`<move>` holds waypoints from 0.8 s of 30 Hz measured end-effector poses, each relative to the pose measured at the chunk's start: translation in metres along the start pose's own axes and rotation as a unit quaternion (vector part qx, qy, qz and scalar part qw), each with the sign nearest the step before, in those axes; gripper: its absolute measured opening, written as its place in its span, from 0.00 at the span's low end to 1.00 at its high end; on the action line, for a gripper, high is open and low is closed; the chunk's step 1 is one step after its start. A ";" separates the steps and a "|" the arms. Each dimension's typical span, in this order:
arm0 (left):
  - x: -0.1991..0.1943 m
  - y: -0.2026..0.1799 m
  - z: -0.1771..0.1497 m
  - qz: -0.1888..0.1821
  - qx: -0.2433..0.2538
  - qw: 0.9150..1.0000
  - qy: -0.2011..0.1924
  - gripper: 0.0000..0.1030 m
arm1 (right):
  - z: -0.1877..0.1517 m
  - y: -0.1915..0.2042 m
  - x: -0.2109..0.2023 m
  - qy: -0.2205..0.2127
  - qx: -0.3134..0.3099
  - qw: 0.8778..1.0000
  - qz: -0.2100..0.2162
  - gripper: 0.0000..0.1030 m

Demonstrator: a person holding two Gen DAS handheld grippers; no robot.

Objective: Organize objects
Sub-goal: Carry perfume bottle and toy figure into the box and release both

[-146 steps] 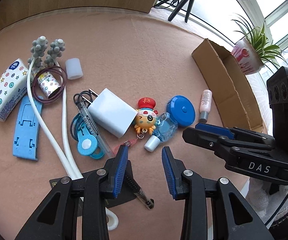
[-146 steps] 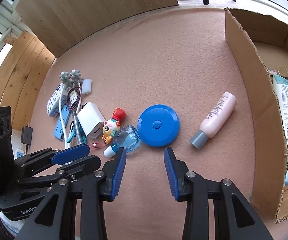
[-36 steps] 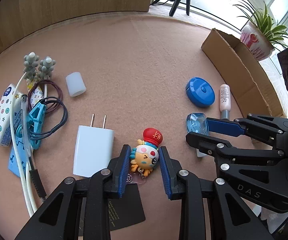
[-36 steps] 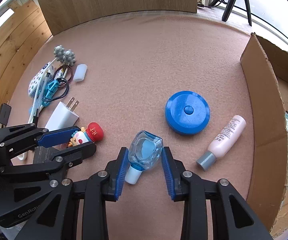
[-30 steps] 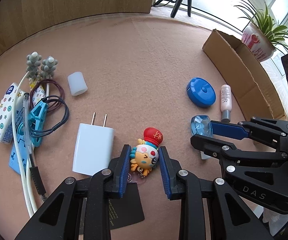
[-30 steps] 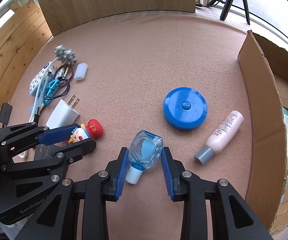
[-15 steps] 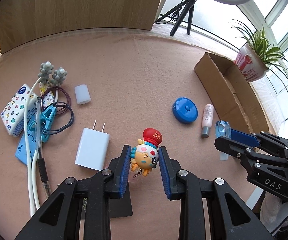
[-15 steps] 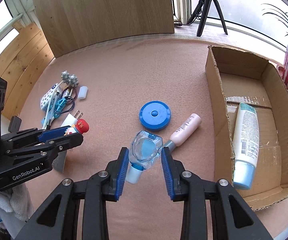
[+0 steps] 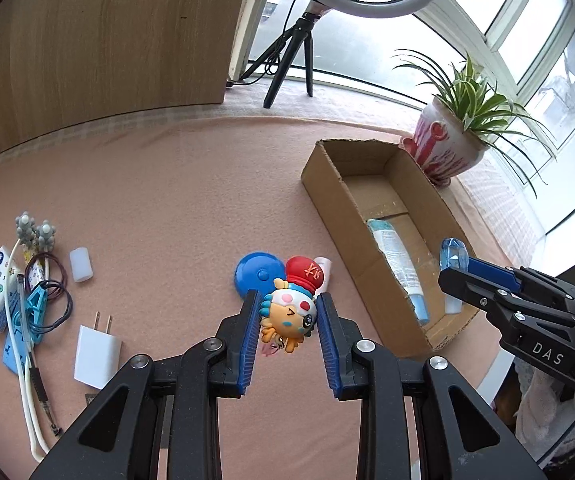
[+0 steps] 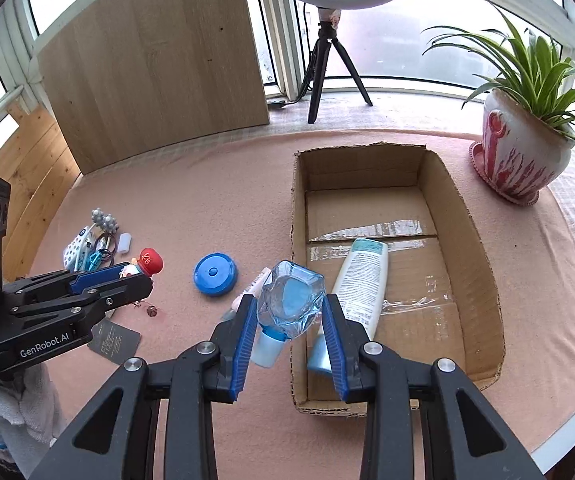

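Note:
My left gripper (image 9: 287,312) is shut on a cartoon toy figure (image 9: 289,312) with a red hat, held in the air above the pink table. A clear blue bottle (image 10: 290,300) with a pale cap is clamped in my right gripper (image 10: 289,312), hanging over the left wall of the open cardboard box (image 10: 483,280). In the left wrist view the right gripper (image 9: 453,270) with the blue bottle (image 9: 453,254) sits over the box (image 9: 327,196). The right wrist view has the left gripper (image 10: 139,274) and toy (image 10: 149,262) at the left.
A white tube (image 10: 361,276) lies in the box. On the table are a blue round case (image 9: 257,276), a pink bottle (image 10: 255,284), a white charger (image 9: 97,350), a black card (image 10: 113,340) and a cluster of small items (image 9: 19,280) at the left. A potted plant (image 10: 523,156) stands beyond the box.
Both grippers have risen from the table with their objects and moved toward the box. The bottle now hangs over the box's edge, and the toy is above the blue case.

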State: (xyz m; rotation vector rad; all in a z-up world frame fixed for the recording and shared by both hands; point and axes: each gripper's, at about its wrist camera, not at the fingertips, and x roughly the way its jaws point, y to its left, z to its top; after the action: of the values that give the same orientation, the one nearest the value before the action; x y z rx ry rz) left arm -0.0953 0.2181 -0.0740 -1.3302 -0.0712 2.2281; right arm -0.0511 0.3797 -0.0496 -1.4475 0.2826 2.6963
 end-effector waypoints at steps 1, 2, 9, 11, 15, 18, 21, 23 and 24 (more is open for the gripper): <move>0.002 -0.008 0.003 -0.004 0.004 1.000 0.000 0.29 | 0.001 -0.007 -0.002 -0.001 0.004 1.000 -0.004 0.29; 0.005 -0.015 0.006 -0.008 0.007 1.000 0.000 0.29 | 0.001 -0.013 -0.002 -0.002 0.008 1.000 -0.007 0.29; 0.023 -0.070 0.026 -0.032 0.038 0.999 -0.001 0.29 | -0.001 -0.053 -0.005 -0.002 0.031 0.999 -0.023 0.29; 0.028 -0.084 0.031 -0.036 0.047 0.998 -0.001 0.29 | -0.002 -0.061 -0.005 -0.001 0.036 0.999 -0.024 0.29; 0.041 -0.105 0.041 -0.035 0.062 0.997 -0.002 0.29 | -0.003 -0.073 -0.004 -0.001 0.043 0.999 -0.026 0.29; 0.048 -0.116 0.047 -0.025 0.072 0.997 -0.006 0.29 | -0.002 -0.081 -0.002 -0.001 0.051 0.998 -0.026 0.29; 0.057 -0.125 0.053 -0.019 0.080 0.997 -0.007 0.29 | 0.000 -0.089 0.000 -0.001 0.060 0.998 -0.025 0.29; 0.062 -0.131 0.056 -0.019 0.084 0.996 -0.006 0.29 | 0.000 -0.092 0.001 0.000 0.065 0.998 -0.025 0.29; 0.065 -0.134 0.056 -0.019 0.086 0.996 -0.005 0.29 | 0.000 -0.094 0.002 0.000 0.066 0.997 -0.026 0.29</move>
State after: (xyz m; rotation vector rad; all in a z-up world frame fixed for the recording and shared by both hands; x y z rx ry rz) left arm -0.1099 0.3754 -0.0557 -1.2150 0.0902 2.1561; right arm -0.0388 0.4718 -0.0630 -1.3980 0.4101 2.5828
